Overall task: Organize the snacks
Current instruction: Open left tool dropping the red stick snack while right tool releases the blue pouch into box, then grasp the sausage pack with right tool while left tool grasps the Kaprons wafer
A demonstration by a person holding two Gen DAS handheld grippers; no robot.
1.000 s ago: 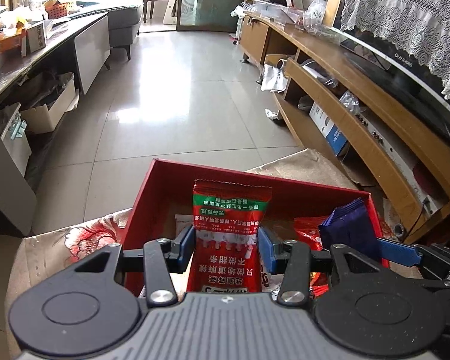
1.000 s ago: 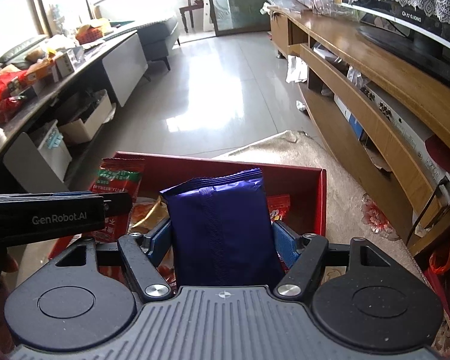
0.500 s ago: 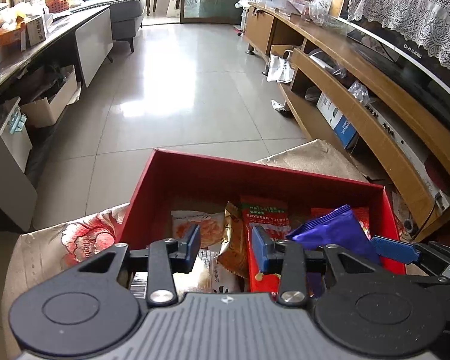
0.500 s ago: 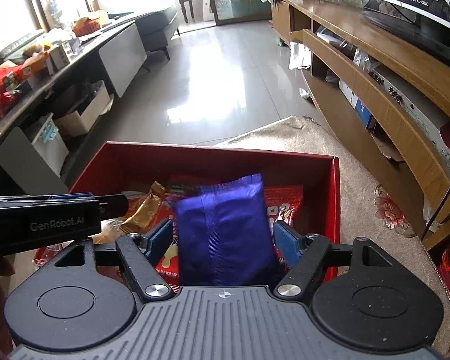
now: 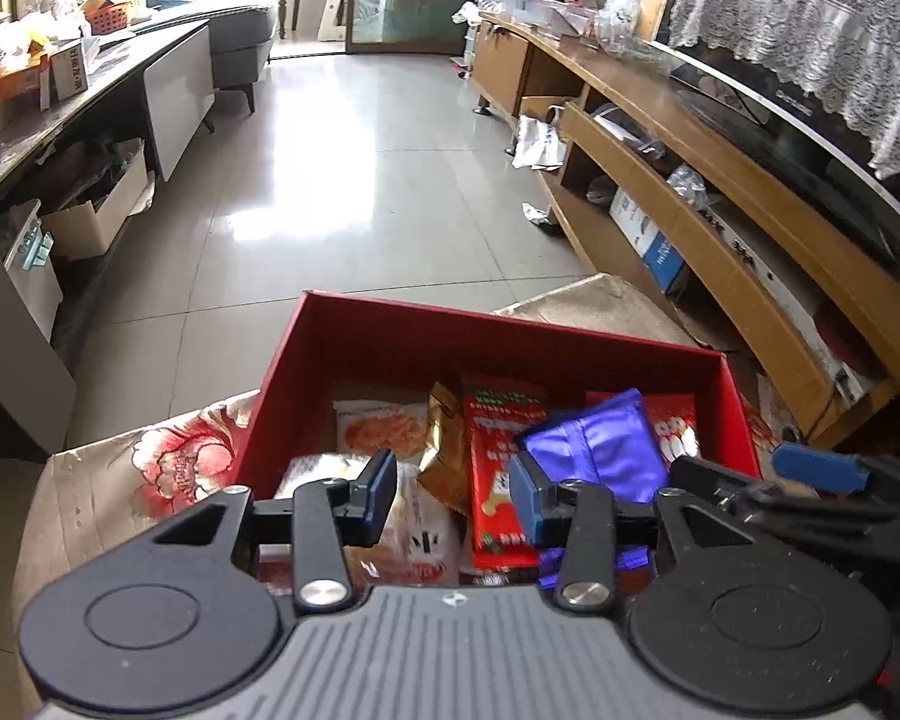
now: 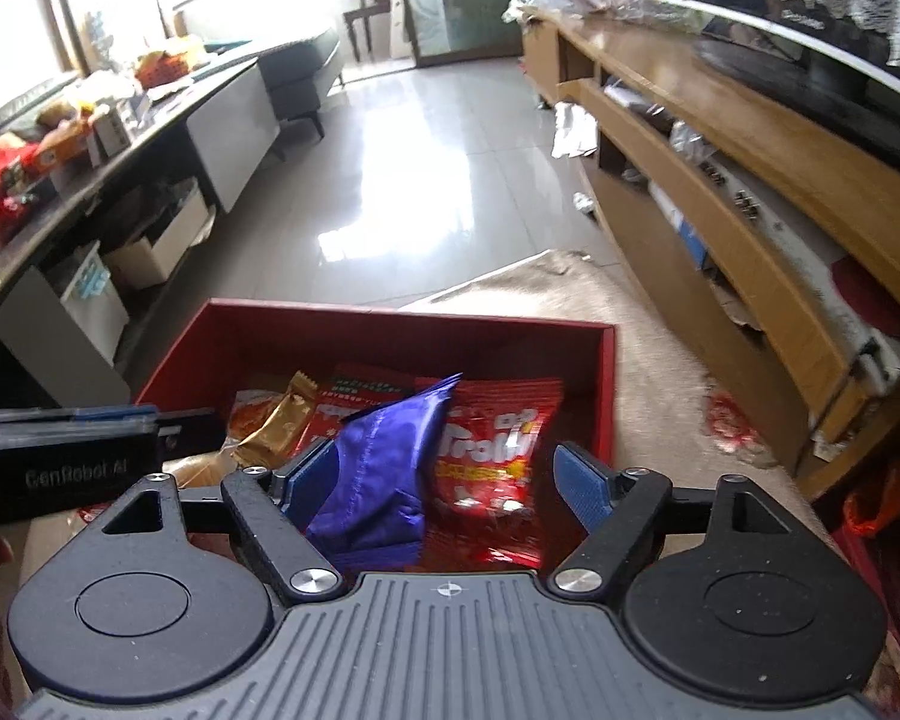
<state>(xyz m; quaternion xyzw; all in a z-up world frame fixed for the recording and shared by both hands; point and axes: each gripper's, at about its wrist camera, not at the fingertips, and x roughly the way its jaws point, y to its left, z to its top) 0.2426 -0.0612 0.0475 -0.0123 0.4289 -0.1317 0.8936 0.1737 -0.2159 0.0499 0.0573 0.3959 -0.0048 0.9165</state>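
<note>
A red box [image 5: 390, 330] [image 6: 390, 330] holds several snack packets. A red and green packet [image 5: 498, 468] lies in its middle, beside a gold packet [image 5: 444, 450] and an orange and white packet [image 5: 378, 429]. A purple packet [image 6: 378, 468] [image 5: 594, 450] leans loose against the left finger of my right gripper [image 6: 444, 480], which is open over the box. A red Trolli packet [image 6: 492, 450] lies under it. My left gripper [image 5: 453, 498] is open and empty above the box's near side.
The box sits on a cloth with red flowers [image 5: 174, 456] [image 6: 660, 360]. A long wooden TV cabinet [image 5: 720, 210] runs along the right. A dark counter [image 5: 90, 102] with boxes runs along the left. Tiled floor [image 5: 360, 180] lies beyond.
My left gripper let go of the red and green packet, which now lies in the box. My right gripper opened wide and the purple packet slumped down into the box.
</note>
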